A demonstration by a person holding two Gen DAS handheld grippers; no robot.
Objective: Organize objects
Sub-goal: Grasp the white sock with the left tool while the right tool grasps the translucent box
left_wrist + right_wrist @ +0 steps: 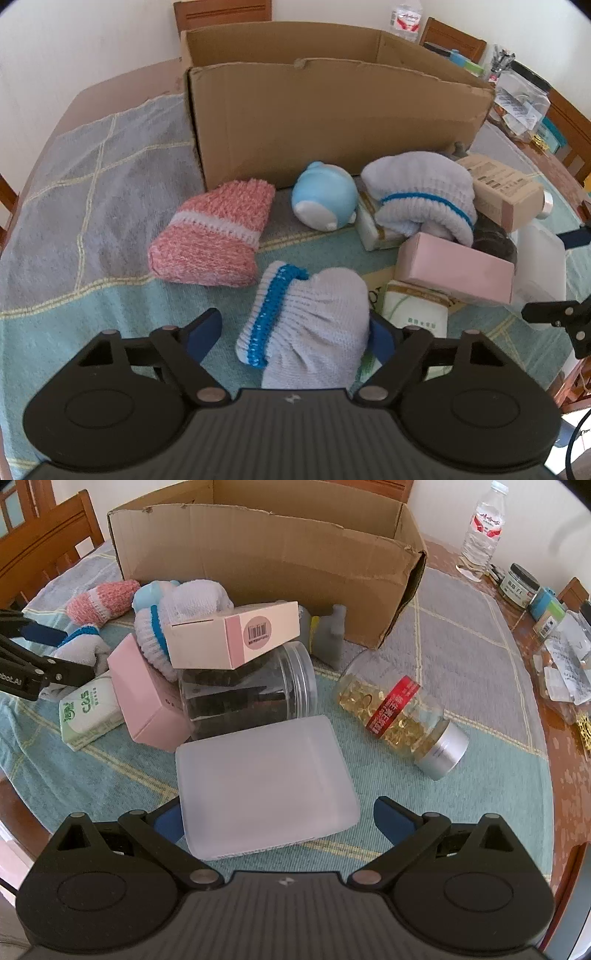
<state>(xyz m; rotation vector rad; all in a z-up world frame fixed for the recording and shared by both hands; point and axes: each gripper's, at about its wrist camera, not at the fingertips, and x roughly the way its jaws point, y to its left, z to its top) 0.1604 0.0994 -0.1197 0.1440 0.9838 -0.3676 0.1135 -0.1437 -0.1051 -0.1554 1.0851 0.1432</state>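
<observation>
The left gripper (295, 332) has its fingers partly open around a white-and-blue knit sock (314, 325); the right one touches it, the left one stands clear. The right gripper (280, 819) is spread wide about a frosted plastic box (262, 782), with a gap at the right finger. Beyond both sets of fingers stands a cardboard box (332, 125), contents hidden. Ahead of the left fingers lie one pink sock (214, 236) and a second white-and-blue sock (421, 192).

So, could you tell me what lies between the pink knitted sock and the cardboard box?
Nothing: in the left wrist view, only bare cloth separates the pink sock from the box.
</observation>
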